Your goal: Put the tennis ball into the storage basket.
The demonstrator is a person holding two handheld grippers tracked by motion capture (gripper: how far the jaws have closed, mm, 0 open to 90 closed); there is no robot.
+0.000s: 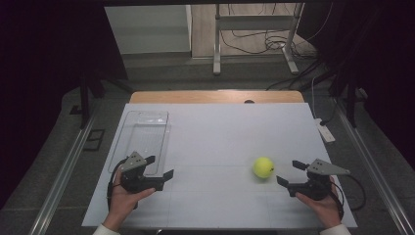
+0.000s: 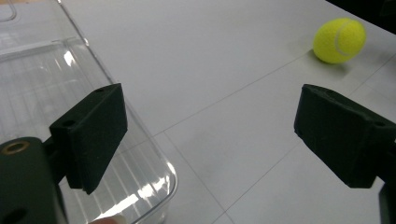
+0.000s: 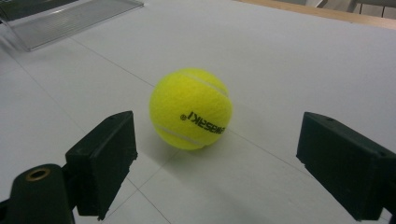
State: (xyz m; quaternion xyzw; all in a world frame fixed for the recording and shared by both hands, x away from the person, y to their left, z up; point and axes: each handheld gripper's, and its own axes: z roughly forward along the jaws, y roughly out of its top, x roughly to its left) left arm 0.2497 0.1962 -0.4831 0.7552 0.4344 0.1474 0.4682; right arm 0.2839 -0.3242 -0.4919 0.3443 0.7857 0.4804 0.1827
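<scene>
Bare white tabletop [image 1: 220,142] is seen around the yellow tennis ball [image 1: 263,167]; both grippers, left gripper [image 1: 160,172] and right gripper [image 1: 289,173], are held with jaws apart.

The counter [image 1: 215,96] has a wooden top, exposed as a strip along its far edge. A white sheet [image 1: 220,142], marked with thin grid lines, covers the remaining surface. A clear plastic tray [image 1: 147,132] lies flat on the sheet. A yellow tennis ball [image 1: 263,167] rests on the sheet, well apart from the tray, on the tray's right and level with the tray's near end.
</scene>
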